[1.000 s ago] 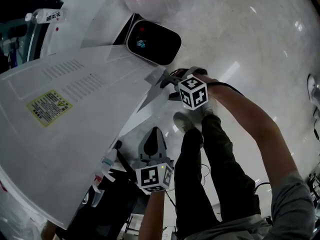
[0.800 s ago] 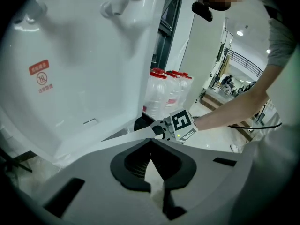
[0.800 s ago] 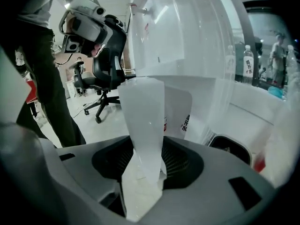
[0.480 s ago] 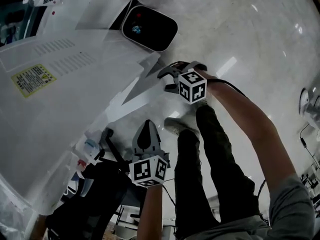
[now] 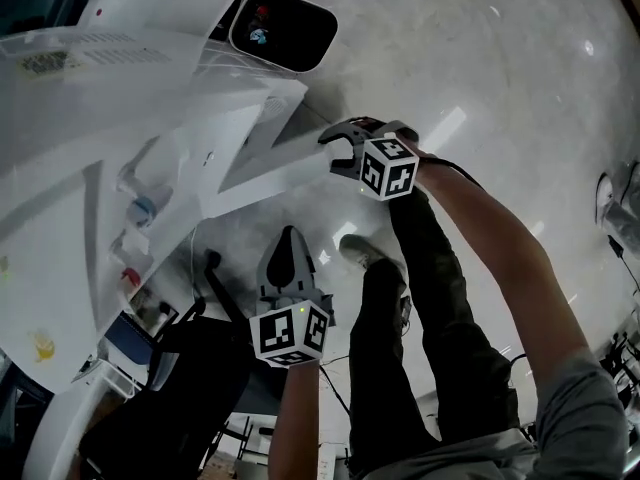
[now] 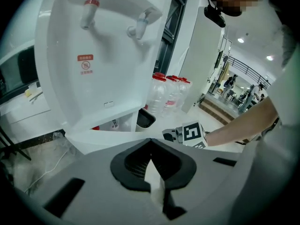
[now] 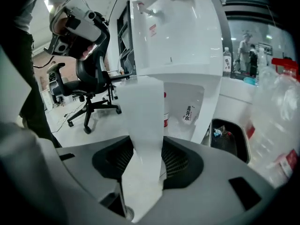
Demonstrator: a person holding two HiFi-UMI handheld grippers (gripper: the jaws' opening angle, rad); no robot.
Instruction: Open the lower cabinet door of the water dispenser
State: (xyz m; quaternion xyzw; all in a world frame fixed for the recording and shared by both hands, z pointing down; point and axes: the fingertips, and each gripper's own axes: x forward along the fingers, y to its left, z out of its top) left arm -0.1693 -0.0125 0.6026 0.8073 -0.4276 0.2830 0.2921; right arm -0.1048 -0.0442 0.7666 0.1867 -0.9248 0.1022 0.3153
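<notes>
The white water dispenser [image 5: 120, 118] [image 6: 108, 55] stands at the left, its red and blue taps showing. Its lower cabinet door [image 5: 270, 178] [image 7: 145, 121] is swung out. My right gripper [image 5: 335, 148] [image 7: 143, 158] is shut on the door's free edge, and the white panel runs up between its jaws. In the left gripper view the right gripper [image 6: 176, 134] shows beyond the door. My left gripper [image 5: 288, 236] [image 6: 151, 158] hangs nearer me, in front of the dispenser, with its jaws together and nothing in them. A labelled bottle [image 7: 187, 114] shows inside the opened cabinet.
A black trash bin [image 5: 282, 30] [image 7: 227, 135] sits beside the dispenser. Large water bottles [image 6: 166, 95] [image 7: 276, 116] stand by it. A black office chair [image 5: 190, 368] [image 7: 89, 93] is at the near left. The person's legs [image 5: 420, 318] are below the right arm.
The door has swung further out from the dispenser with the right gripper still on its edge. The left gripper has drifted up the picture, still shut and empty.
</notes>
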